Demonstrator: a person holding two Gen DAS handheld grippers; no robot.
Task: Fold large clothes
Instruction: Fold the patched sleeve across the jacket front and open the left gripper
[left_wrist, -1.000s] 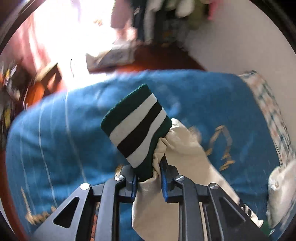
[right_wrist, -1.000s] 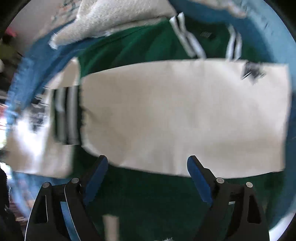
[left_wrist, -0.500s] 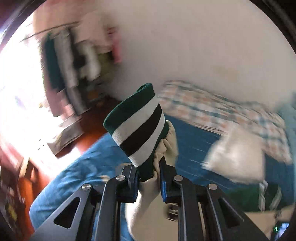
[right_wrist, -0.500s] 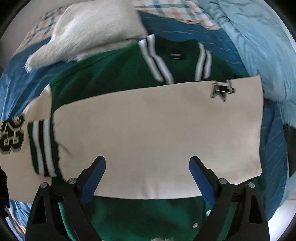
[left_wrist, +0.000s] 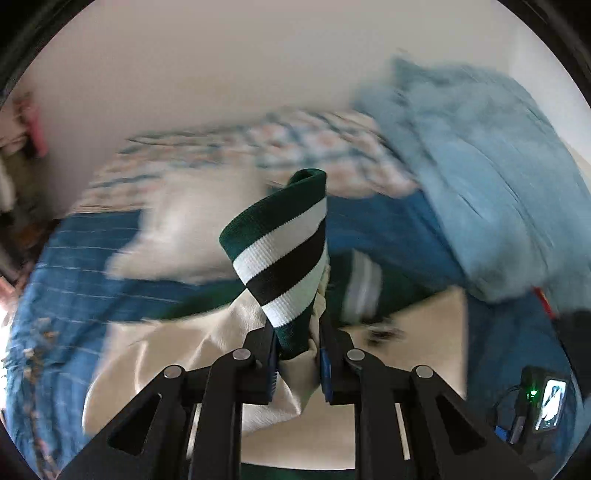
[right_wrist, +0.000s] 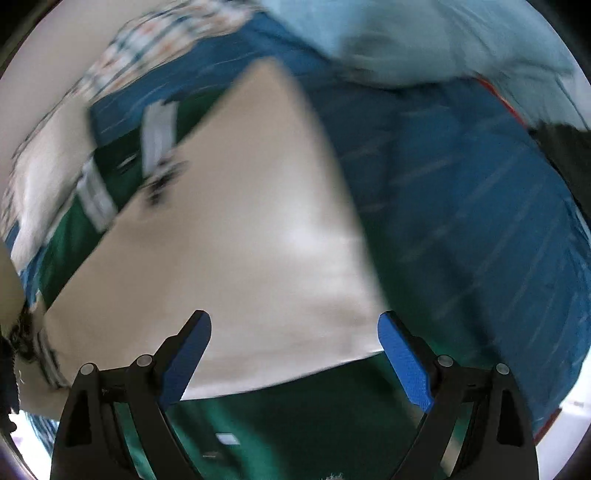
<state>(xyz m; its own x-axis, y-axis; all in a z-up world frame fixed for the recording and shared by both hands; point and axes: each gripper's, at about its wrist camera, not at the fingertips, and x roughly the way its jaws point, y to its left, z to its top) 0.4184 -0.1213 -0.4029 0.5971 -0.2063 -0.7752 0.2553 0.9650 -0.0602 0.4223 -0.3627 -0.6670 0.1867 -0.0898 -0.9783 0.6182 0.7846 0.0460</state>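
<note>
We have the left gripper (left_wrist: 297, 354) clamped nearly closed on the striped cuff (left_wrist: 280, 254) of the varsity jacket's cream sleeve (left_wrist: 229, 332), the cuff standing up between the fingers above the bed. The right gripper (right_wrist: 293, 354) is spread wide and holds nothing, hanging over the other cream sleeve (right_wrist: 236, 229) that lies flat across the green body of the jacket (right_wrist: 295, 413). Our worry is the thin hold: we pinch the ribbed cuff only at its base, and a quick sweep could let it slide out, dropping the sleeve crooked or short of the body. The drag of the lifted sleeve could also tug the green body and rumple the sleeve lying folded across it, since nothing pins the jacket down. With the view so blurred, we could misjudge where to set the cuff. The jacket lies on a bed covered with a dark blue striped bedspread (right_wrist: 461, 221), soft enough to bunch under it. A pale blue quilt (left_wrist: 480, 177) is heaped at the head, beside a checked cloth (left_wrist: 266, 147) and a white fluffy piece (left_wrist: 177, 229), below a plain pale wall (left_wrist: 221, 66). A small device with a lit screen (left_wrist: 550, 402) lies at the bed's edge.
</note>
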